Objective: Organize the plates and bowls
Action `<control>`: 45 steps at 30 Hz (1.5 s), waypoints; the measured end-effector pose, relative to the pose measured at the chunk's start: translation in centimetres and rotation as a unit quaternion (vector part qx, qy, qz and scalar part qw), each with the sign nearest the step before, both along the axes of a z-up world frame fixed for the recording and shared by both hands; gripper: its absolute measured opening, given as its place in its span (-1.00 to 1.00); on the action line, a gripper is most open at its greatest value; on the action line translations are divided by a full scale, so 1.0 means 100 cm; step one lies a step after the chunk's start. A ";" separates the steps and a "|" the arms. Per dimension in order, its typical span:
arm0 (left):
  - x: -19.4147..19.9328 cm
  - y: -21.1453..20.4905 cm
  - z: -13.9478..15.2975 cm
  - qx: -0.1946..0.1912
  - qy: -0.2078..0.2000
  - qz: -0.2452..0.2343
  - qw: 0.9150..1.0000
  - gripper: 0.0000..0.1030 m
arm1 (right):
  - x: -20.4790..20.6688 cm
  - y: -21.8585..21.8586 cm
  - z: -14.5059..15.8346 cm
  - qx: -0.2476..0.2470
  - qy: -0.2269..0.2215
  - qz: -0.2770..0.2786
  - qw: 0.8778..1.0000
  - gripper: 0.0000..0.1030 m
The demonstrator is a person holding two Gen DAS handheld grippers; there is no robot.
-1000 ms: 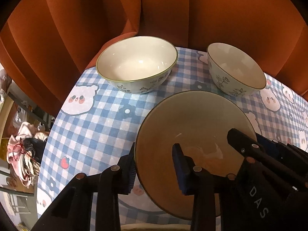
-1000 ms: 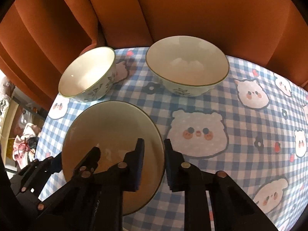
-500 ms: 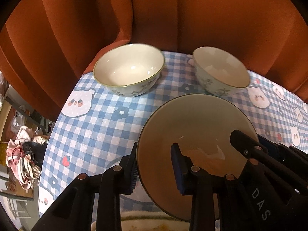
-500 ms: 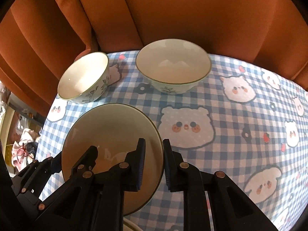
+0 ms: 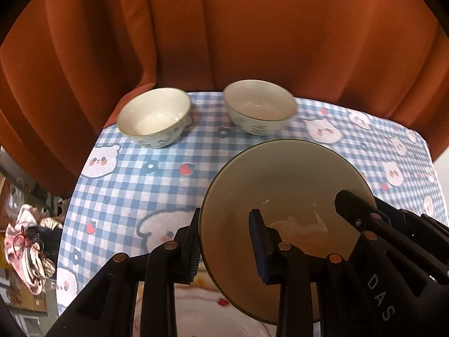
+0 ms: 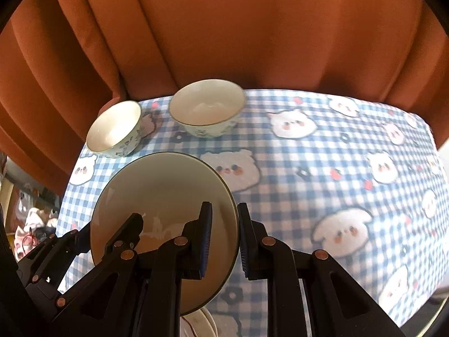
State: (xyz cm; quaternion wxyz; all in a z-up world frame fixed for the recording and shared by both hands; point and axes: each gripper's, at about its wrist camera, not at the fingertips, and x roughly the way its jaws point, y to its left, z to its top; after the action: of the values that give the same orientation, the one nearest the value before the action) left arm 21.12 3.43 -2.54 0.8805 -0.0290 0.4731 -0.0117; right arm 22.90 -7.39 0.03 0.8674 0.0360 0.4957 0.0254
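A cream plate with a dark rim (image 5: 280, 185) (image 6: 160, 193) hangs tilted above the checked tablecloth, carried by both grippers. My left gripper (image 5: 226, 241) is shut on its left rim, and its fingers (image 6: 132, 230) show in the right wrist view. My right gripper (image 6: 224, 238) is shut on the opposite rim, and its fingers (image 5: 356, 210) reach in from the right in the left wrist view. Two white bowls with leaf patterns stand empty at the far table edge, one to the left (image 5: 153, 115) (image 6: 113, 129) and one to the right (image 5: 259, 106) (image 6: 206, 106).
An orange curtain (image 5: 252, 28) hangs right behind the bowls. The blue-and-white bear tablecloth (image 6: 322, 168) stretches bare to the right. The edge of another pale dish (image 5: 202, 311) shows under the lifted plate. Clutter (image 5: 28, 241) lies beyond the table's left edge.
Both grippers have risen and drawn back with the plate held between them. The two bowls now look smaller and farther away, and more of the tablecloth shows.
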 end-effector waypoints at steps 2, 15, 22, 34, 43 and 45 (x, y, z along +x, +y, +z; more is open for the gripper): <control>-0.009 -0.007 0.003 -0.001 -0.002 -0.010 1.000 -0.40 | -0.010 -0.008 0.004 -0.002 -0.002 -0.008 1.000 -0.59; -0.074 -0.059 0.012 0.009 -0.003 -0.021 1.000 -0.40 | -0.083 -0.065 0.006 0.008 -0.005 -0.022 1.000 -0.59; -0.097 -0.087 -0.006 0.006 0.009 -0.003 1.000 -0.40 | -0.108 -0.094 -0.010 0.009 0.004 -0.001 1.000 -0.59; -0.112 -0.125 -0.046 0.007 0.035 0.033 0.999 -0.40 | -0.118 -0.131 -0.051 0.003 0.028 0.038 0.999 -0.59; -0.115 -0.136 -0.054 0.010 0.032 0.048 0.998 -0.40 | -0.115 -0.138 -0.063 -0.003 0.031 0.059 0.998 -0.59; -0.116 -0.139 -0.053 0.015 0.031 0.047 0.998 -0.41 | -0.115 -0.140 -0.064 -0.005 0.031 0.059 0.998 -0.59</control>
State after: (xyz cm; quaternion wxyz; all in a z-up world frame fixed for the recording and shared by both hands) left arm 9.50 -10.43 -7.87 0.8655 -0.0380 0.4981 0.0375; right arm 11.38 -21.35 -6.38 0.8486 0.0034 0.5238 0.0734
